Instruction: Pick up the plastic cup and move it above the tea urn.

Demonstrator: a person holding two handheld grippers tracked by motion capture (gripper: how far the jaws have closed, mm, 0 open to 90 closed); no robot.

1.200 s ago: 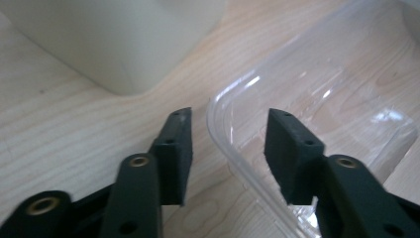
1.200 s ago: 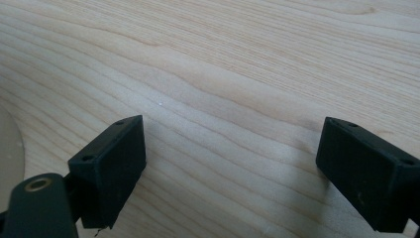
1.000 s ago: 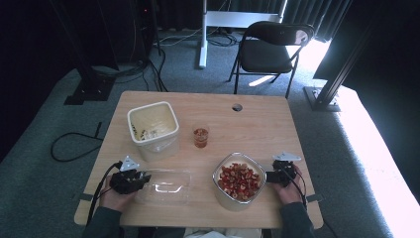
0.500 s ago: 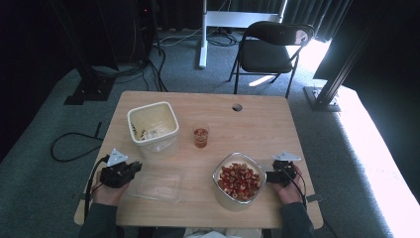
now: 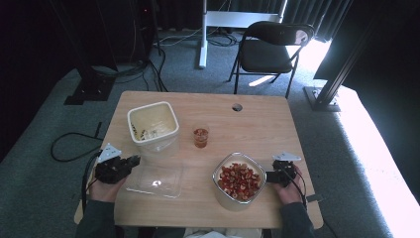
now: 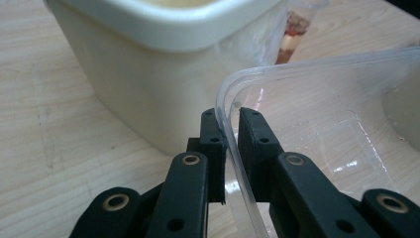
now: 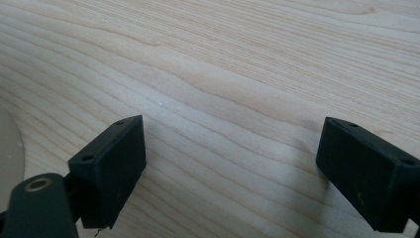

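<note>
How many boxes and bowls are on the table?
3. A cream tub stands at the back left. A clear plastic container lies in front of it, its rim pinched by the left gripper. A bowl of red pieces sits at the front right.

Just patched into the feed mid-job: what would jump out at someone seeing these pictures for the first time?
Probably the round glass bowl of red chopped pieces at the wooden table's near right, the brightest colour there. Next, the left gripper is pinched shut on the rim of a clear plastic lid at the near left, beside a cream square plastic tub. The right gripper rests open beside the bowl.
</note>
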